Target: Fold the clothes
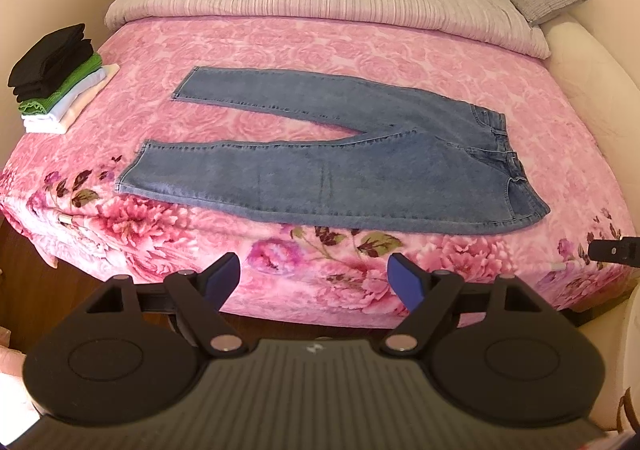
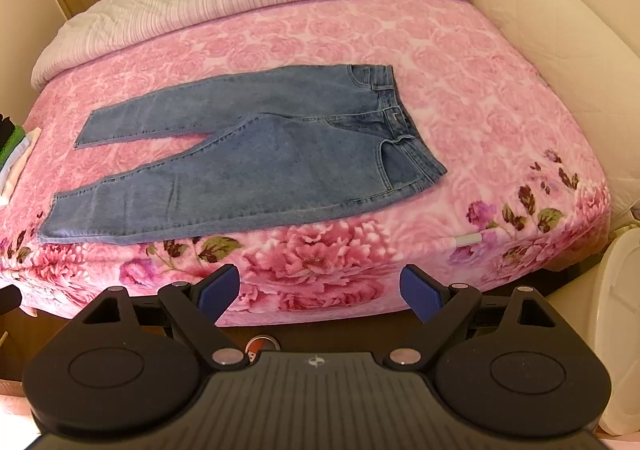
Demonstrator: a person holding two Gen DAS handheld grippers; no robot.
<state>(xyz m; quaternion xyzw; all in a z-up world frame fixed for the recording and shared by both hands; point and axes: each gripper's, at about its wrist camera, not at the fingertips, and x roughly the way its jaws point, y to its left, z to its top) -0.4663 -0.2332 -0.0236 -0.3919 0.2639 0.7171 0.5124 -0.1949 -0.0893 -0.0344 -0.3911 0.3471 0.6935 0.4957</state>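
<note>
denim: blue jeans (image 1: pixel 340 166) lie flat on the bed (image 1: pixel 400 46), both legs spread in a narrow v, not yet folded.
jeans place: middle of the frame in both views, on the pink rose blanket (image 2: pixel 480 90), near the bed's front edge.
long axis: runs left to right across the frame; waistband (image 1: pixel 504 146) at the right, leg hems (image 1: pixel 128 178) at the left.
left claw: (image 1: pixel 316 278) released, nothing between the blue pads (image 1: pixel 406 282); low in the frame, off the front edge of the bed and clear of the cloth.
right claw: (image 2: pixel 320 288) released and empty as well; also low in the frame, short of the bed edge.
which way: from both claws the jeans lie ahead and up-frame, past the flowered border of the blanket.
nearer hand: in the left view the near leg fills the centre and the hems sit to the left; in the right view the waistband (image 2: pixel 400 122) sits up-frame and a little right of the claw. so, as i judge it, the left claw suits the hem end and the right claw the waist end.
coming move: likely bringing the near leg over the far leg, or the reverse, along that long axis; each claw would pinch the near edge at its own end.
pile: folded clothes (image 1: pixel 56 74), black on green on white, at the left edge of the bed, well apart from the jeans.
risk: thick denim may slip from a shallow pinch.
</note>
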